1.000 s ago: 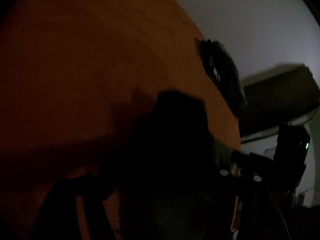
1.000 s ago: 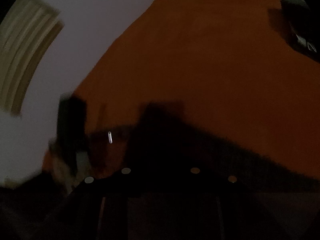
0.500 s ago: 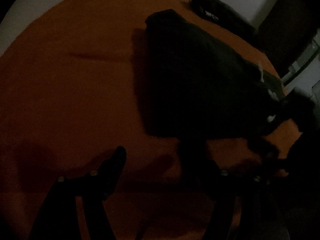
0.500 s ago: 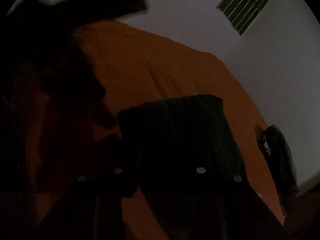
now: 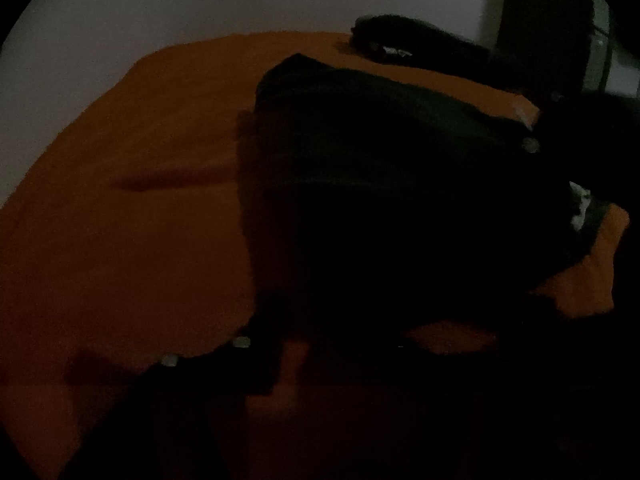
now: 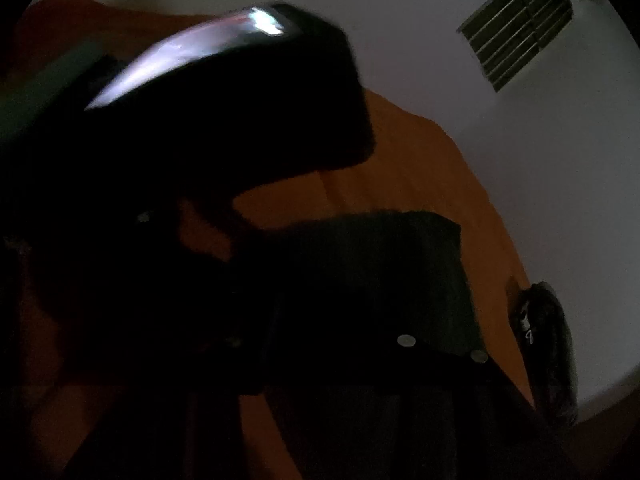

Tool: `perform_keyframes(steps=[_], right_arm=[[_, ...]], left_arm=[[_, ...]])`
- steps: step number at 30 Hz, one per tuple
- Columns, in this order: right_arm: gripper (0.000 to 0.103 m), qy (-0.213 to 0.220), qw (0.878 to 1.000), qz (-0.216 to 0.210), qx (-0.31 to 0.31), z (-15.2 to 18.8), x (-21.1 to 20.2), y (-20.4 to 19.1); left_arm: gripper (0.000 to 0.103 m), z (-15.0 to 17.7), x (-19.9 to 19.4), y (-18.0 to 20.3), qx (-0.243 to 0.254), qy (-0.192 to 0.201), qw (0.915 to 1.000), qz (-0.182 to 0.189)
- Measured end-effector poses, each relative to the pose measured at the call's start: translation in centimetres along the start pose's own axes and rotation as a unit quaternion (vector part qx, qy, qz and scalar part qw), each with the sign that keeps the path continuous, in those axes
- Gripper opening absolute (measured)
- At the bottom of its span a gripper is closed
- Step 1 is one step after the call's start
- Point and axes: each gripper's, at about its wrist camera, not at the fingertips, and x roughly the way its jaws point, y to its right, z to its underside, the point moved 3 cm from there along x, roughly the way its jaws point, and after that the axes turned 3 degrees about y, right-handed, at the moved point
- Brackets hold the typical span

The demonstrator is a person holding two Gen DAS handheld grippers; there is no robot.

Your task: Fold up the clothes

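The room is dim: an orange bedsheet (image 5: 120,208) under a pale wall with a slatted vent (image 6: 520,28) at upper right. Both my tongs tilt down toward the bed. My left tongs (image 5: 320,360) have just been closing; my right tongs (image 6: 320,360) too. I cannot tell whether either grips the dark garment (image 5: 380,184), spread at centre right just ahead of them.
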Motion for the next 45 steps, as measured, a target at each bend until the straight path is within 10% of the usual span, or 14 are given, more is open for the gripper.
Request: perform_keyframes(steps=[8,13,16,20,25,27,35,40,45], right_arm=[[0.014,0.032,0.995,-0.032,0.09,-0.1,-0.4,2.9],[0.021,0.041,0.98,-0.132,0.143,0.6,-1.5,6.3],[0.028,0.058,0.956,-0.16,0.238,1.5,-2.1,9.9],[0.028,0.035,0.964,-0.121,0.235,1.7,-0.6,9.9],[0.019,-0.002,0.968,-0.129,0.214,1.3,3.3,7.8],[0.019,-0.006,0.966,-0.142,0.218,1.4,3.7,7.7],[0.018,-0.006,0.941,-0.124,0.316,3.5,4.7,13.9],[0.016,-0.026,0.924,-0.144,0.353,4.4,8.2,14.0],[0.016,0.006,0.908,-0.165,0.385,4.4,4.5,16.0]], left_arm=[[0.015,0.7,-1.4,-0.4,0.035,0.021,0.9979,0.05],[0.019,-0.2,-5.2,-3.9,-0.009,0.002,0.9957,0.092],[0.059,-1.4,-7.0,-8.4,-0.123,0.028,0.9843,0.123],[0.06,-3.8,-4.0,-11.4,-0.232,0.002,0.9544,0.187],[0.051,-4.9,0.2,-6.8,-0.165,-0.075,0.9537,0.24],[0.051,-4.9,-0.8,-4.5,-0.059,-0.065,0.9771,0.194],[0.052,-5.5,-0.7,-10.7,-0.218,-0.051,0.9428,0.248],[0.05,-4.7,-0.1,-8.2,-0.143,-0.104,0.9538,0.243],[0.054,-2.9,-3.8,-10.5,-0.22,-0.107,0.9366,0.251]])
